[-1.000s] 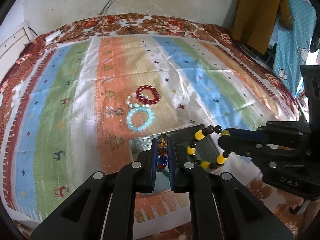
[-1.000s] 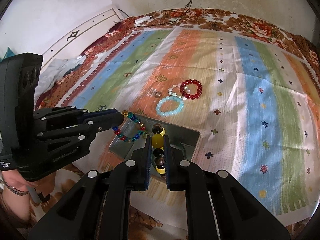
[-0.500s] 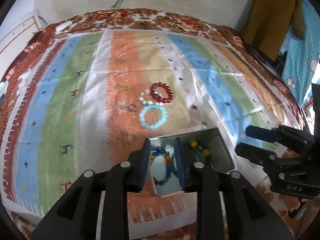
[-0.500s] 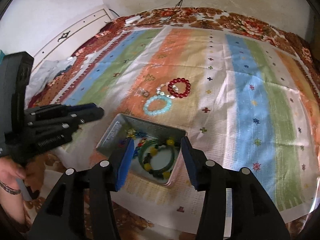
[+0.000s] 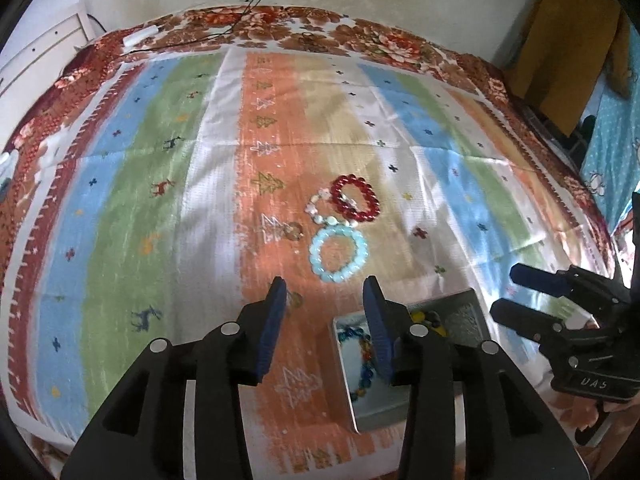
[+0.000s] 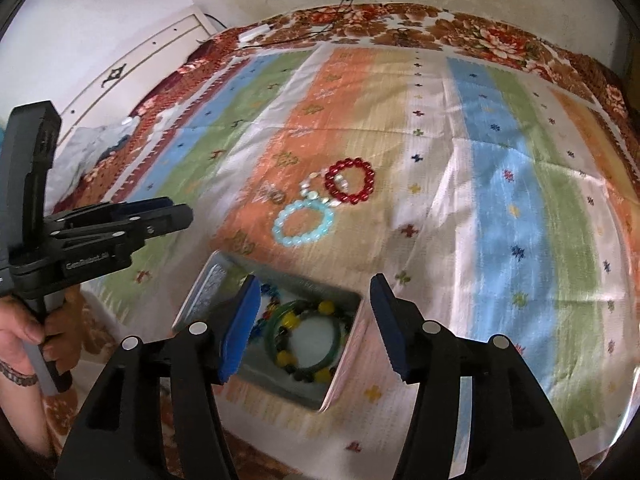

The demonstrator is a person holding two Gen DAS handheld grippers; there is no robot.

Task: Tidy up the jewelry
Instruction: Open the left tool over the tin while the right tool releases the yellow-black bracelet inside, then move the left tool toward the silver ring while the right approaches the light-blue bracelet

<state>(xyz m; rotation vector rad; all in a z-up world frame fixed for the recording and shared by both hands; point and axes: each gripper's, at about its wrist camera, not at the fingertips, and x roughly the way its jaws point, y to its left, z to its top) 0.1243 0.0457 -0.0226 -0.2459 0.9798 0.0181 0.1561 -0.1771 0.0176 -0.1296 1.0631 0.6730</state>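
Note:
A grey metal tin (image 6: 216, 280) (image 5: 464, 300) lies on the striped cloth. Inside it are a multicoloured bead bracelet (image 5: 362, 360) (image 6: 267, 312), a green bangle (image 6: 276, 320) and a yellow-and-black bead bracelet (image 6: 326, 307). On the cloth beyond lie a pale blue bracelet (image 5: 338, 255) (image 6: 303, 222), a red bracelet (image 5: 357, 198) (image 6: 350, 182) and a white pearl bracelet (image 5: 320, 212) (image 6: 312, 190). My left gripper (image 5: 325, 298) (image 6: 176, 212) hangs just left of the tin, its jaws opening with nothing between them. My right gripper (image 6: 314, 290) (image 5: 514, 292) hovers over the tin, jaws opening, empty.
A small brown bead piece (image 5: 293, 231) lies left of the pale blue bracelet. A floral bedspread (image 5: 320, 36) borders the cloth. A white cable and plug (image 5: 138, 36) lie at the far edge. A mustard garment (image 5: 568, 40) hangs at right. A person's hand (image 6: 24, 332) holds the left gripper.
Both grippers let go of their bracelets, which now lie in the tin. Both sets of jaws have spread apart. The left gripper has shifted left, off the tin.

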